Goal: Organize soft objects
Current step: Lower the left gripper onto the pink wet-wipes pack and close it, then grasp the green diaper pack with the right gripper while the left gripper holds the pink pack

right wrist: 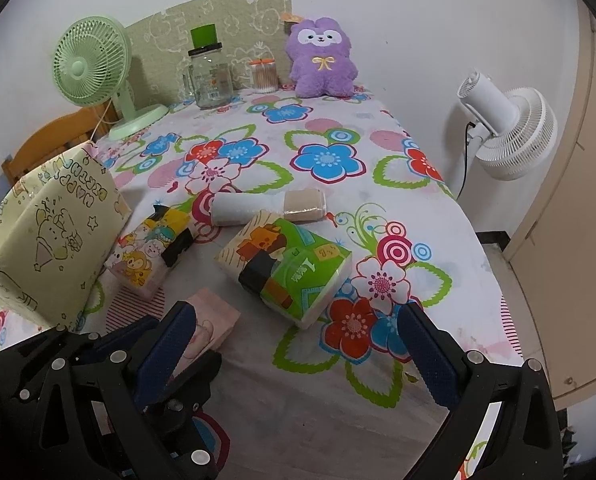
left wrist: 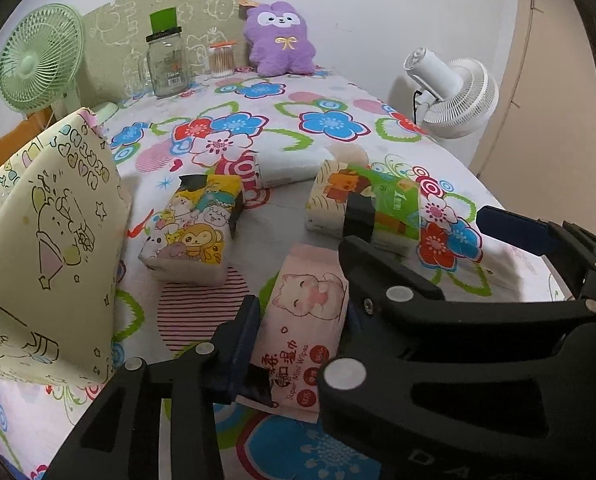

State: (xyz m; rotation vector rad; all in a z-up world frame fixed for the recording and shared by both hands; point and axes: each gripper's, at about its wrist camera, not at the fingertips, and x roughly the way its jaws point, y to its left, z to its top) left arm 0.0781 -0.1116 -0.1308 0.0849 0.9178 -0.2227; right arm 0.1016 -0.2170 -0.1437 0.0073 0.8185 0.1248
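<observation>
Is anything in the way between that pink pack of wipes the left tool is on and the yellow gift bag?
Nothing visible. The left tool straddles the pink wipes pack, and the gift bag stands to its left across bare tablecloth. The cartoon tissue pack lies farther back, off that path.

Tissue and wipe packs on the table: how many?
4: pink wipes pack between left gripper fingers; cartoon pack beside gift bag; green pack centre; white pack behind. Others may be hidden.

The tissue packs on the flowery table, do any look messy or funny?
Yes. The cartoon animal pack, the green pack and the white roll lie scattered at different angles, none lined up. The pink wipes pack sits between the left gripper's jaws.
</observation>
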